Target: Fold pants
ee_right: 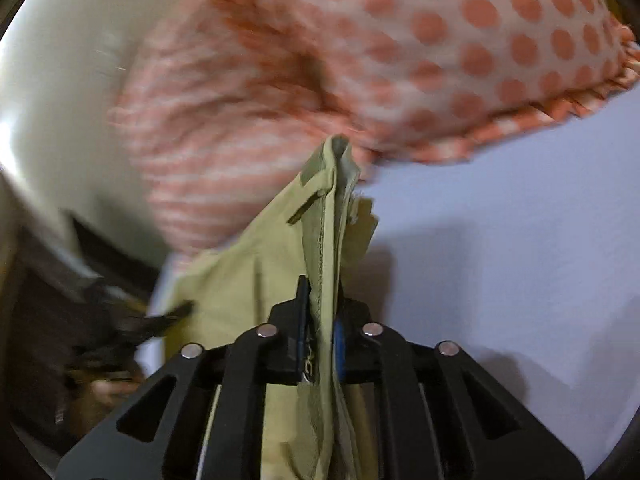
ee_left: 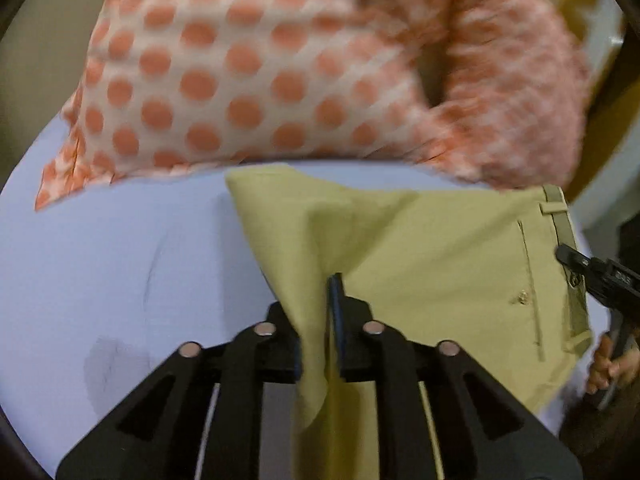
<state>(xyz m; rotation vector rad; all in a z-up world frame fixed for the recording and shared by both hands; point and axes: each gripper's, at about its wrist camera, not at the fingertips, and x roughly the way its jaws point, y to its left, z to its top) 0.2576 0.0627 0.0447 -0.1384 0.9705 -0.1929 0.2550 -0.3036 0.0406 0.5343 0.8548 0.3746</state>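
Note:
Khaki pants (ee_left: 432, 264) lie on a pale lilac bed sheet (ee_left: 100, 264), with waistband, belt loop and button pocket at the right. My left gripper (ee_left: 320, 320) is shut on a fold of the pants fabric, which drapes down between the jaws. The right gripper (ee_left: 592, 276) shows at the right edge of the left wrist view, at the waistband. In the right wrist view my right gripper (ee_right: 322, 312) is shut on the pants (ee_right: 248, 300) at the waistband edge, which stands up in a peak.
A large pillow (ee_left: 248, 68) with orange dots on white lies just behind the pants; it also fills the top of the right wrist view (ee_right: 400, 48). The sheet (ee_right: 520, 240) spreads to the right. A cream wall (ee_right: 60, 100) is at the left.

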